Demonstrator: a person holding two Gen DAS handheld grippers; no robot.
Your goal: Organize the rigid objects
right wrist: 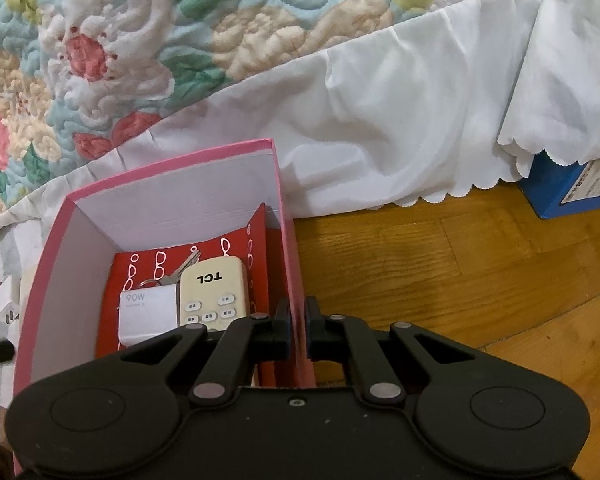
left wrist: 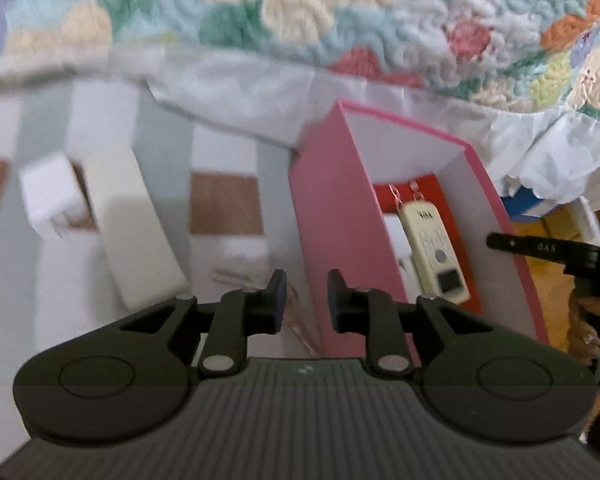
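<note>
A pink box (left wrist: 332, 208) with white inner walls stands on a striped mat by the bed. Inside it lie a cream TCL remote (right wrist: 216, 292), a white 90W charger (right wrist: 150, 314), keys (right wrist: 180, 270) and a red patterned card (right wrist: 140, 264). The remote also shows in the left wrist view (left wrist: 436, 254). My right gripper (right wrist: 298, 330) is shut on the box's right wall (right wrist: 288, 240). My left gripper (left wrist: 307, 300) is open and empty, straddling the box's left wall. A cream block (left wrist: 134, 224) and a white charger plug (left wrist: 54, 196) lie on the mat to its left.
The quilted floral bedspread (right wrist: 140, 40) and its white skirt (right wrist: 400, 128) hang behind the box. A blue carton (right wrist: 568, 188) stands on the wooden floor (right wrist: 440, 264) at the right. The right gripper's finger (left wrist: 540, 250) shows at the left view's right edge.
</note>
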